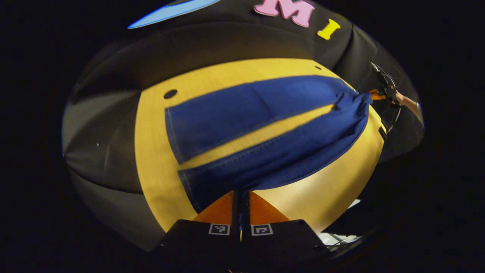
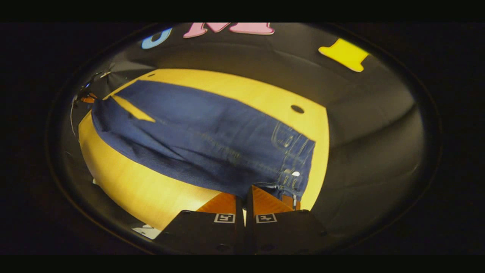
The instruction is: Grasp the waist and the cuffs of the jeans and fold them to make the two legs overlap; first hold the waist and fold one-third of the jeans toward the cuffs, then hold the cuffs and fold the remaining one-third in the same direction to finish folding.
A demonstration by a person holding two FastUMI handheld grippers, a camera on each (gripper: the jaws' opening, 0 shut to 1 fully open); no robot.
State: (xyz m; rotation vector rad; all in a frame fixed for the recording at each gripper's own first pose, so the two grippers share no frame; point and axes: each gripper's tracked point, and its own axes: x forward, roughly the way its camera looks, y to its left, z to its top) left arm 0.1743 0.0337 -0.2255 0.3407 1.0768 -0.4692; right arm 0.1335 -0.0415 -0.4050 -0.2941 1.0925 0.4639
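Note:
Blue jeans [image 1: 265, 110] lie lengthwise on a yellow wooden table [image 1: 155, 178], legs spread in a narrow V. In the left gripper view the cuffs are at the left. My left gripper [image 1: 240, 193] is shut on the outer edge of the near leg, close to its cuff. The right gripper [image 1: 380, 94] pinches the waist at the far right, with a hand [image 1: 408, 101] behind it. In the right gripper view my right gripper [image 2: 244, 199] is shut on the waistband of the jeans [image 2: 212, 129]. The left gripper [image 2: 85, 98] sits small at the far cuff end. The near edge hangs slightly off the table [image 2: 125, 185].
Black cloth walls surround the table on all sides. A dark round hole [image 1: 170, 93] marks the tabletop beyond the cuffs, and another hole [image 2: 297, 109] lies past the waist. Something white [image 1: 335, 237] lies below the table's near edge.

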